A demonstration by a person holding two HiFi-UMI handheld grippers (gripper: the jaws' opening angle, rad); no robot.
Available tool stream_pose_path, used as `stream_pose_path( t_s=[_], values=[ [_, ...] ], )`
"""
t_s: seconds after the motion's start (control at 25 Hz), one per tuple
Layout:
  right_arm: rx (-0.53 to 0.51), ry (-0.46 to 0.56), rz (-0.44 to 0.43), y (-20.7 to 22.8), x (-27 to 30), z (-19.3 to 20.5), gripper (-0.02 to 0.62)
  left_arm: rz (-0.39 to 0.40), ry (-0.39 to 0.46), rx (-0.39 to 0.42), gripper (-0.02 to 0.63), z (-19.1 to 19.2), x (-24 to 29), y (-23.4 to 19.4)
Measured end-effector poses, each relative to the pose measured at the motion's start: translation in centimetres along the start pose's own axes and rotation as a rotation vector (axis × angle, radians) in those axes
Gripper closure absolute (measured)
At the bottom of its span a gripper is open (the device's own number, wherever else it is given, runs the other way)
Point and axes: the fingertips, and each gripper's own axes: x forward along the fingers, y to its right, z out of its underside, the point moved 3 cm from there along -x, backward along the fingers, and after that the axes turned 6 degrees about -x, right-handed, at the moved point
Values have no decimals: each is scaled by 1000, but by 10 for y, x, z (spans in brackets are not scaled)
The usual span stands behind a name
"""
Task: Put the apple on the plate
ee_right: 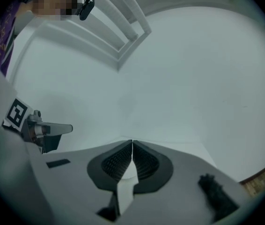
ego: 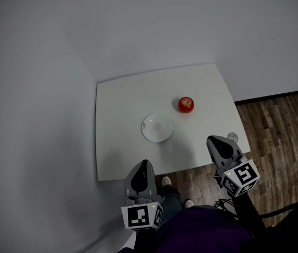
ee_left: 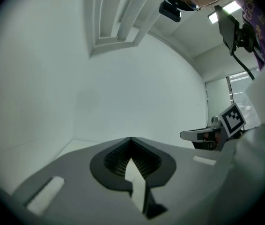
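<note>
The red apple (ego: 186, 104) was seen lying on the white table (ego: 118, 99), near the plate (ego: 157, 127) but apart from it. The left gripper (ego: 143, 166) and right gripper (ego: 215, 143) were held at the near edge, jaws closed on nothing, apparently because the reach was not yet begun.

The right gripper (ee_right: 132, 145) has its fingers (ee_right: 116, 162) closed tip to tip, with the left gripper (ee_right: 42, 131) at left.

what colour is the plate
White, like the table; the plate shows best in the head view.
</note>
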Motion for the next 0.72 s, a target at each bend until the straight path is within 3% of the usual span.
stream_pose_path(
  t_s=[0.72],
  values=[
    [-42, -101, 115, 40, 110, 11, 586, 81, -59, -11, 598, -2, 90, -67]
  ],
)
